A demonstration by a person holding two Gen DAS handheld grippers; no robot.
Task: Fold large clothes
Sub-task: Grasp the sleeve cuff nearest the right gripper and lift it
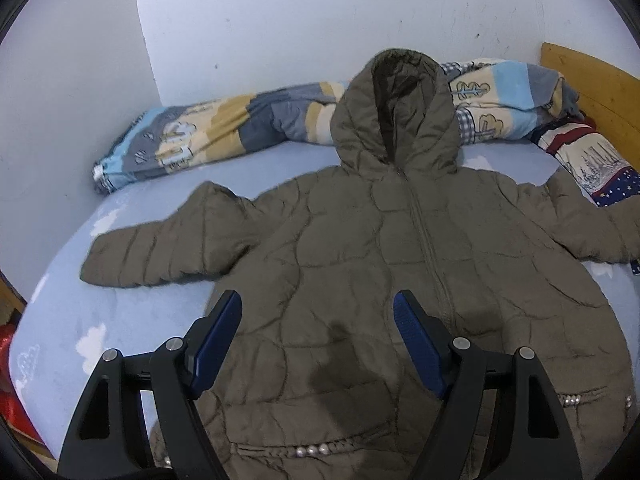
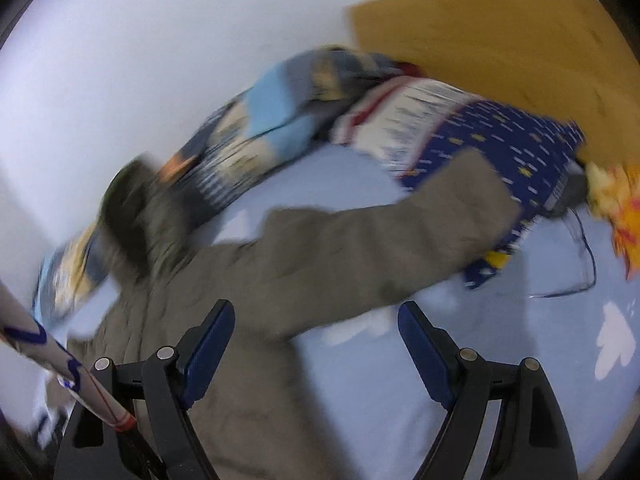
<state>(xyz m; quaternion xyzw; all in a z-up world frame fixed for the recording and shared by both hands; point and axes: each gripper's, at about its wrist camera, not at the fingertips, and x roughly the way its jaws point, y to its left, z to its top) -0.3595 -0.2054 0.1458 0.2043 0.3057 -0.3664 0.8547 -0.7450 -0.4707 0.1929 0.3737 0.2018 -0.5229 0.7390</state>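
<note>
An olive-brown quilted hooded jacket (image 1: 360, 248) lies face up and zipped on a light blue bed sheet (image 1: 132, 320), both sleeves spread out sideways. My left gripper (image 1: 318, 304) hangs open above the jacket's lower front, nothing between its blue pads. The right wrist view is blurred with motion. There my right gripper (image 2: 316, 316) is open above the jacket's right sleeve (image 2: 380, 240), near the armpit, and holds nothing. The hood (image 1: 396, 112) rests against a rolled quilt.
A rolled patterned quilt (image 1: 224, 128) lies along the white wall behind the jacket. A dark blue starred pillow (image 2: 500, 140) sits by the wooden headboard (image 2: 500, 40), under the sleeve's cuff. A thin cable (image 2: 580, 272) and an orange-yellow item (image 2: 620, 208) lie at the right.
</note>
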